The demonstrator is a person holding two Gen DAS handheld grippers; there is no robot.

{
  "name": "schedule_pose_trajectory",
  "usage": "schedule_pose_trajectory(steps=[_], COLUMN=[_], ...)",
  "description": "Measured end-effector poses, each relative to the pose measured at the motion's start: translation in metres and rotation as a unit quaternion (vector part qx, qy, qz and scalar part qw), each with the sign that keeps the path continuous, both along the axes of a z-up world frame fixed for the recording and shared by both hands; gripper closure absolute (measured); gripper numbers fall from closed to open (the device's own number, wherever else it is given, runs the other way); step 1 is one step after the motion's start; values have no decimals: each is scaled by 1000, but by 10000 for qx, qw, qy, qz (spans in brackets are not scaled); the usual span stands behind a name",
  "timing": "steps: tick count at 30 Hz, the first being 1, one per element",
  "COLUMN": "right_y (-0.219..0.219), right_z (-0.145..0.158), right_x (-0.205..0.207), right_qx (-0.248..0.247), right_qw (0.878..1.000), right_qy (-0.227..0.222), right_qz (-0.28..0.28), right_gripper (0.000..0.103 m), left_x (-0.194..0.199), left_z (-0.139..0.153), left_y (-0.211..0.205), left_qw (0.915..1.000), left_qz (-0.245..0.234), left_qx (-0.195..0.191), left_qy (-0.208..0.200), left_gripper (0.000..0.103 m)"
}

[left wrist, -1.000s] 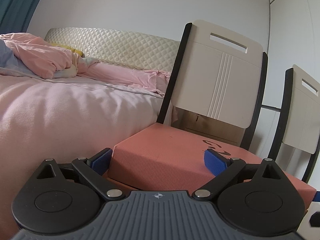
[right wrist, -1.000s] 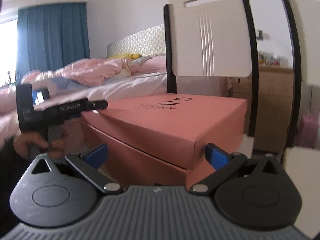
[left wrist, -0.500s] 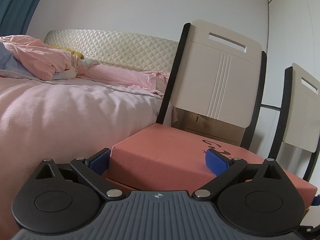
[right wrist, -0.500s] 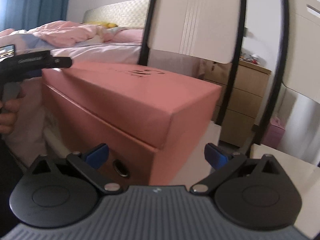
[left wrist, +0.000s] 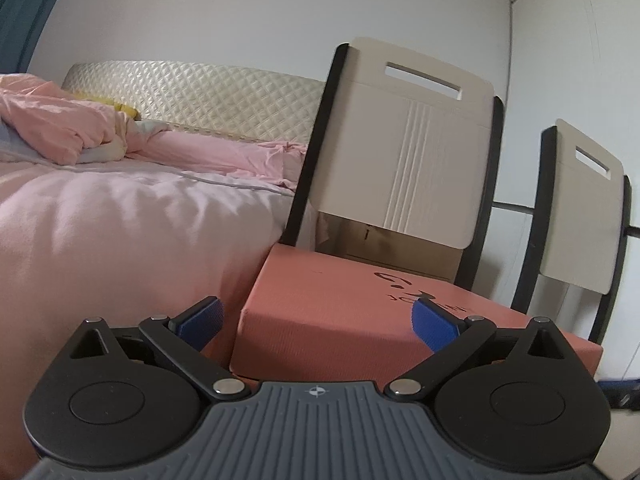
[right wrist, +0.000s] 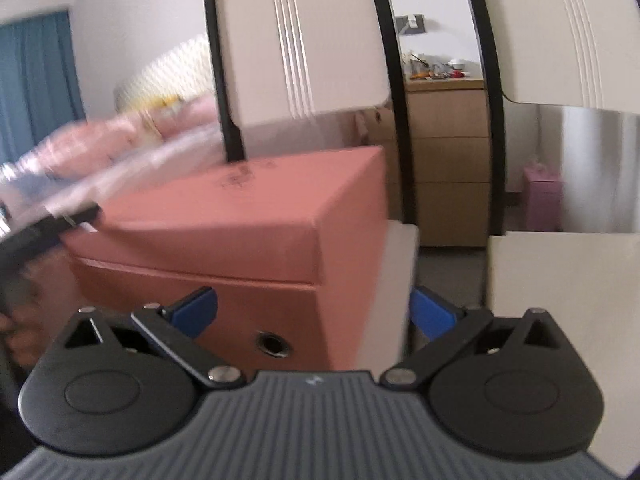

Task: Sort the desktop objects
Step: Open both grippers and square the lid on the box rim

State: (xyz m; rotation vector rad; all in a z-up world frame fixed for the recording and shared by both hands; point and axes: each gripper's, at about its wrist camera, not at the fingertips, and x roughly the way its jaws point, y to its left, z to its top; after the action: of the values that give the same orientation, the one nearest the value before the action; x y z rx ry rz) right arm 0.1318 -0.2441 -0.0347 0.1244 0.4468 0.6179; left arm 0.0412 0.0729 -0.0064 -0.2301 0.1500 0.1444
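Salmon-pink lidded box [left wrist: 340, 308], dark script on top, sits between my wide-open left jaws, untouched; my right jaws gape wide too, empty.

A: How does the left gripper [left wrist: 316, 318] stand?

B: Its jaws are spread wide, the blue pads [left wrist: 200, 318] well apart and pressing on nothing. It points almost level.

A: And the right gripper [right wrist: 314, 314]?

B: Also spread wide, blue pads [right wrist: 194, 312] far apart, tilted a little downward. That view is blurred.

A: Is the person visible?

B: Only a hand [right wrist: 16, 336] at the left edge of the right wrist view, wrapped around a dark handle; too smeared to say more.
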Motion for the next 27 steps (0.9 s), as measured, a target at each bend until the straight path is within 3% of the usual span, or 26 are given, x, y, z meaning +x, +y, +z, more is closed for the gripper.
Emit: schedule_pose_trajectory(steps=[5, 7, 11, 14, 16, 19, 27], right_y=[-7, -8, -8, 1, 3, 2, 0], right_z=[16, 14, 2, 0, -1, -5, -1], right_x=[-16, -11, 9, 14, 19, 22, 18], right_qx=[513, 709, 1282, 1301, 1373, 1608, 1733], right_qw=[9957, 9954, 9910, 9904, 9888, 9848, 9823], right_qy=[-768, -620, 89, 152, 224, 418, 500], right_qz=[6, -185, -367, -444, -546, -508, -498], right_gripper=[0, 0, 0, 1, 7, 30, 33], left_x=[-2, -1, 1, 5, 6, 5, 0], left_z=[2, 1, -1, -2, -2, -2, 1], left_y=[-3, -3, -1, 2, 3, 3, 5], left_qw=[9998, 9998, 9997, 9996, 9995, 9994, 9990], left_qz=[-168, -181, -214, -264, -281, -292, -335], left_qx=[10, 20, -52, -134, -171, -172, -301], left_qy=[-83, -61, -41, 19, 28, 41, 3], left_gripper=[1, 1, 1, 0, 0, 0, 0])
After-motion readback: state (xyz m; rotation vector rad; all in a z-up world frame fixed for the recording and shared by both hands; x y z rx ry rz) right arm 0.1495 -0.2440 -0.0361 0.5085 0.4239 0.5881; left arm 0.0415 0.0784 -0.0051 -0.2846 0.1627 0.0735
